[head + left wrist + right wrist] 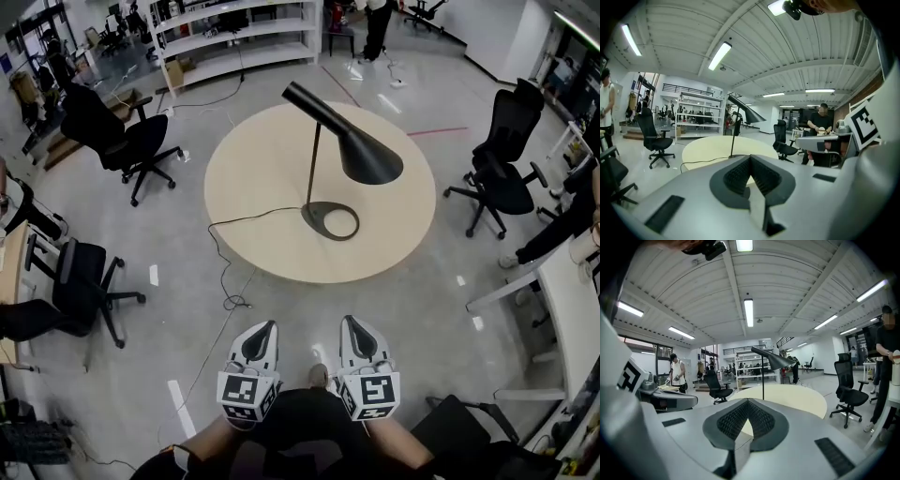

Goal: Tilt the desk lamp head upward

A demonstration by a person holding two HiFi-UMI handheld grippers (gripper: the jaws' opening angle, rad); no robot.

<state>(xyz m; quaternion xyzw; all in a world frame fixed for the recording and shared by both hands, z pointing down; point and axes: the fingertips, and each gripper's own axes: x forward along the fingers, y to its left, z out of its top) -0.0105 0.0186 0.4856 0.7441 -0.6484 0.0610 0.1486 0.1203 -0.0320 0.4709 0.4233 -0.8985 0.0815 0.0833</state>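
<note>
A black desk lamp stands on the round beige table [253,178]. Its cone-shaped head [367,159] points down to the right, its thin stem [313,164] rises from a ring base [331,221]. Both grippers hover low in the head view, well short of the table's near edge. My left gripper [262,330] and my right gripper [354,326] are shut, with nothing between the jaws. In the left gripper view the lamp [747,112] shows far beyond the shut gripper [750,158]. The right gripper view shows the lamp head [778,361] beyond the shut gripper [748,401].
The lamp's cable [225,253] runs off the table's left edge onto the floor. Black office chairs stand at the left [131,141], near left [80,281] and right [506,173]. A white shelf [234,33] is behind; a white desk [572,309] at right. People stand farther off.
</note>
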